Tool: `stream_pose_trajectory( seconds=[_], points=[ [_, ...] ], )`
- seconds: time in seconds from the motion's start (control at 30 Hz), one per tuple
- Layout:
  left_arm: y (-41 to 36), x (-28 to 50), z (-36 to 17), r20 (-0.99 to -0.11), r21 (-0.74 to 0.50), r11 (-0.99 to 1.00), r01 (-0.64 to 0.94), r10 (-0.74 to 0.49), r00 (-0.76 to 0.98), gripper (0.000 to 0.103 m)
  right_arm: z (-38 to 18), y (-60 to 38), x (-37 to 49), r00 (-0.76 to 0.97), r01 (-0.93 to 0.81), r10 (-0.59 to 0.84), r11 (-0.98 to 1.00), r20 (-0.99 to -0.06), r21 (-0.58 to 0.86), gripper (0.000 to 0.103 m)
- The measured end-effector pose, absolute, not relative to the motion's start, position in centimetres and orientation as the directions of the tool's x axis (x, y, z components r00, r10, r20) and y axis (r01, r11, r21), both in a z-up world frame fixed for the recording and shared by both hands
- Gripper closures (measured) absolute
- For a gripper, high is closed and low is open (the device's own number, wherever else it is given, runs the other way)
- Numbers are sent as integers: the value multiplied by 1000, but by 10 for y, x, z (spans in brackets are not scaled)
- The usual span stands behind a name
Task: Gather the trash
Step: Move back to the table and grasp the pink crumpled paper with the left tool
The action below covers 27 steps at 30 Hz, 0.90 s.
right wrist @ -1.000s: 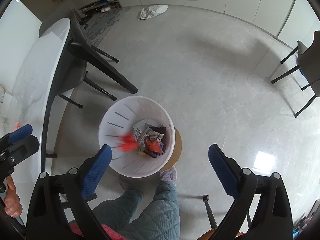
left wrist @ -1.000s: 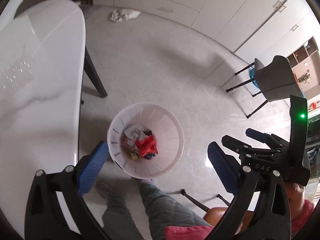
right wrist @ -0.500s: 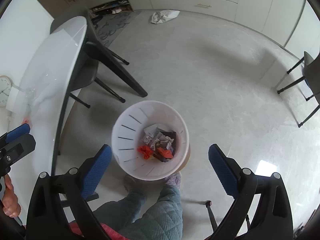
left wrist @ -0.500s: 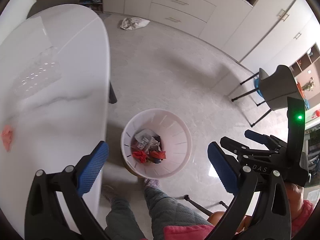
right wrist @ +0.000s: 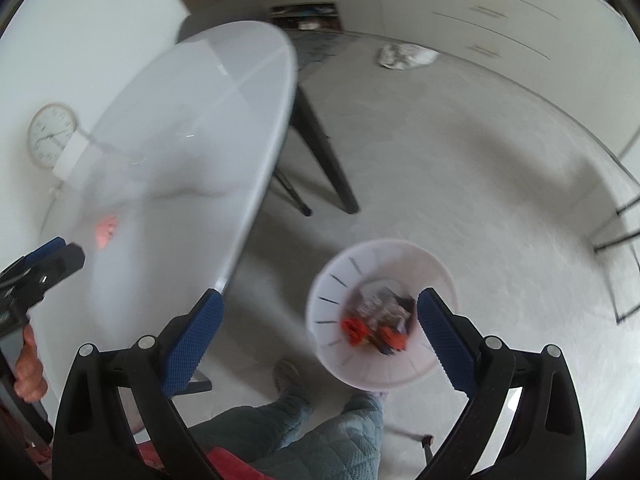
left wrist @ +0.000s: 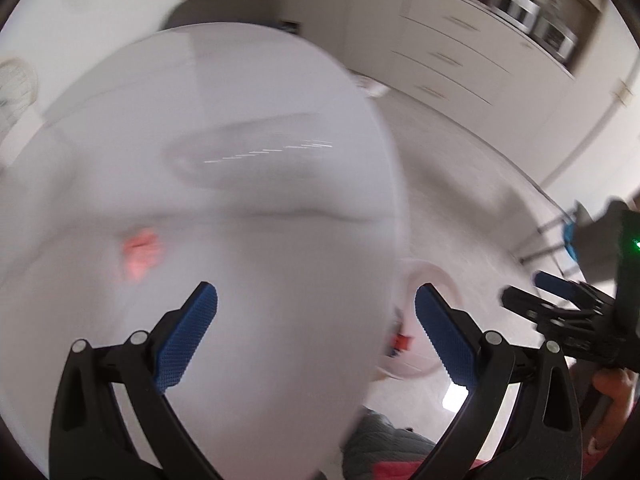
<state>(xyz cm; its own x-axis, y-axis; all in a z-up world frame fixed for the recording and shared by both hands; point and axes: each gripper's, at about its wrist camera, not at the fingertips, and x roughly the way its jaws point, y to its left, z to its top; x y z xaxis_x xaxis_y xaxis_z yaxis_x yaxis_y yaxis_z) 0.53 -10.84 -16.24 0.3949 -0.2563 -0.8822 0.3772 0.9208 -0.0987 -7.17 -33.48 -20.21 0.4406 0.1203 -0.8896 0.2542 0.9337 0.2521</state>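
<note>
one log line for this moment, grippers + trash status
left hand-held gripper: open, empty | right hand-held gripper: open, empty | pink scrap: on white table | bin: on floor, holds trash

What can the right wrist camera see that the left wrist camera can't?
Only the right wrist view shows the round wall clock, the crumpled white bag on the floor, and the rubbish inside the white bin. Only the left wrist view shows the blurry silver appliances up in the cupboards. Both show the white table, the pink scrap lying on it, and open blue fingers.
</note>
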Motion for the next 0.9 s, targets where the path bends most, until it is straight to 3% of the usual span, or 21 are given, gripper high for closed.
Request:
stream_pose_trajectory(
  seconds=[0.3, 0.53, 0.73, 0.9],
  points=[
    [-9, 76, -197, -890, -67, 987, 147, -126, 439, 8, -190, -279, -35, 440, 139, 163, 959, -883, 246, 6],
    [-3, 109, -226, -897, -64, 985, 161, -128, 423, 10, -193, -261, -25, 407, 106, 162, 969, -899, 222, 6],
    [-18, 117, -248, -910, -17, 974, 226, -108, 400, 25, -199, -259, -10, 376, 81, 168, 974, -911, 214, 6],
    [-26, 117, -260, -923, -5, 968, 252, -102, 372, 54, -199, -255, 3, 371, 49, 190, 973, -909, 224, 6]
  ],
)
